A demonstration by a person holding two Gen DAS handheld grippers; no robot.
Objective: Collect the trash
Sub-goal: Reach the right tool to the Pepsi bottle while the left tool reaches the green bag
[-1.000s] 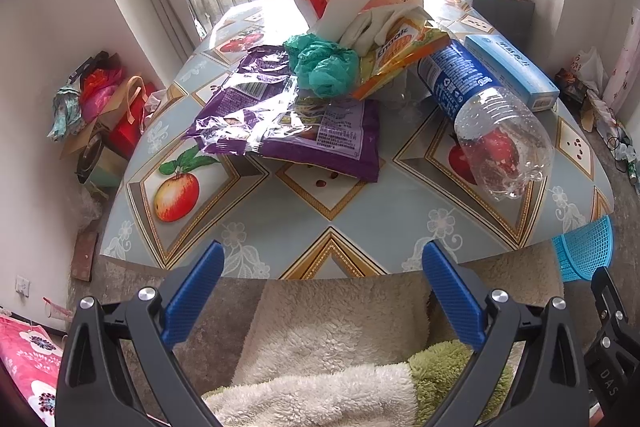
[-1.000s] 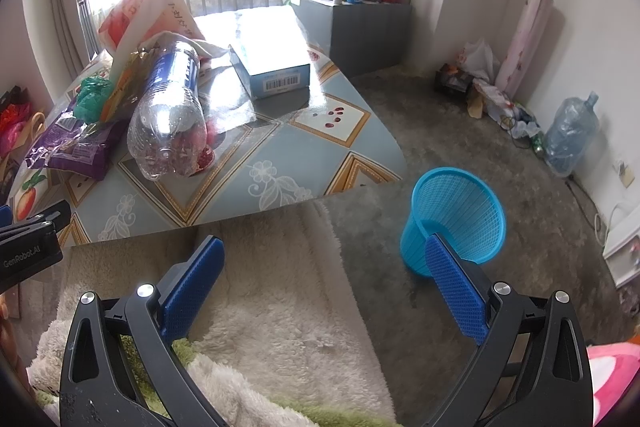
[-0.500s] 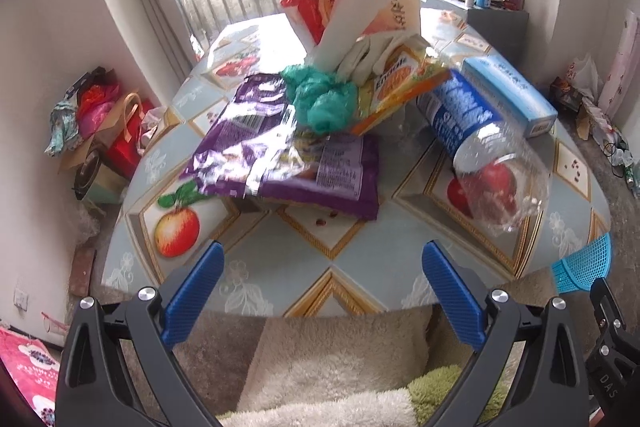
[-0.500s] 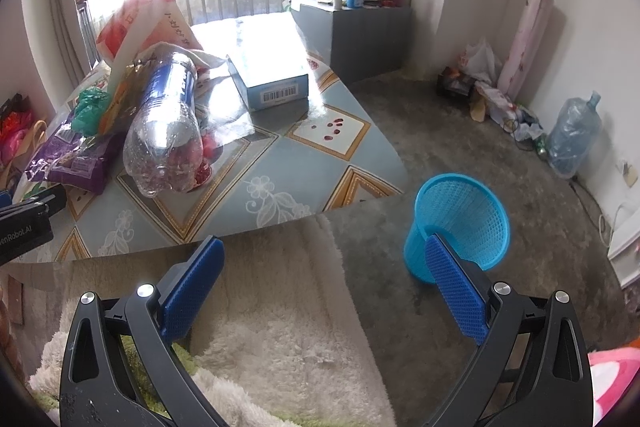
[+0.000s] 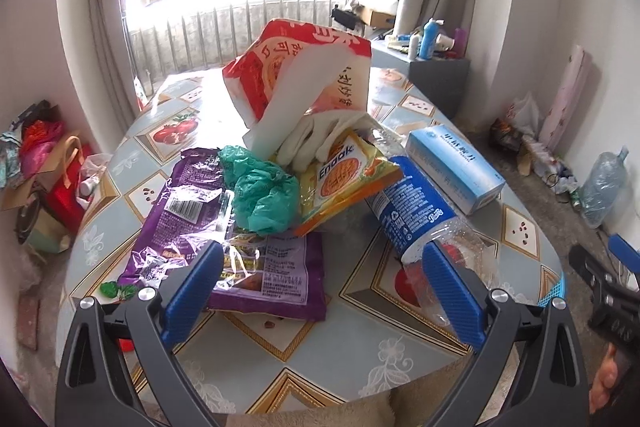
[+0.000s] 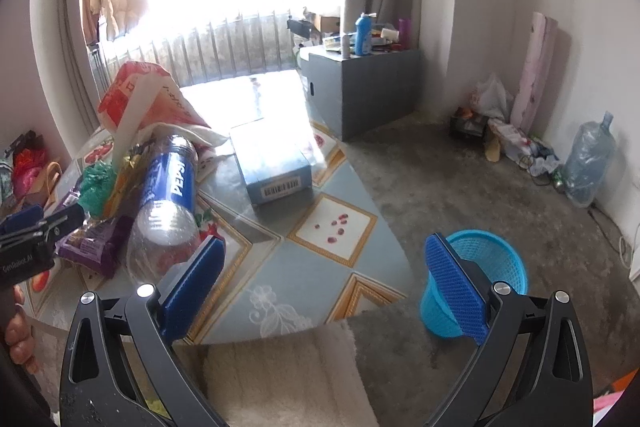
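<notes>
Trash is piled on the patterned table (image 5: 304,359): purple snack wrappers (image 5: 264,267), a crumpled green bag (image 5: 264,195), a yellow noodle packet (image 5: 344,179), a red-and-white bag (image 5: 304,75) and an empty Pepsi bottle (image 5: 416,215) (image 6: 168,195) lying on its side. My left gripper (image 5: 324,291) hangs open over the table's near part, its fingers either side of the purple wrapper's near edge, holding nothing. Over the table's near right edge my right gripper (image 6: 328,287) stands open and empty. A blue mesh waste basket (image 6: 480,275) stands on the floor to the right.
A light blue carton (image 5: 452,167) (image 6: 272,163) lies on the table right of the bottle. A fluffy cream cover (image 6: 288,379) sits below the near edge. On the floor are a grey cabinet (image 6: 360,87), a large water jug (image 6: 588,167) and bags (image 5: 40,155).
Both grippers have moved forward and up toward the table; the left one now hangs over the purple wrapper, the trash pile looks nearer. Both stayed open.
</notes>
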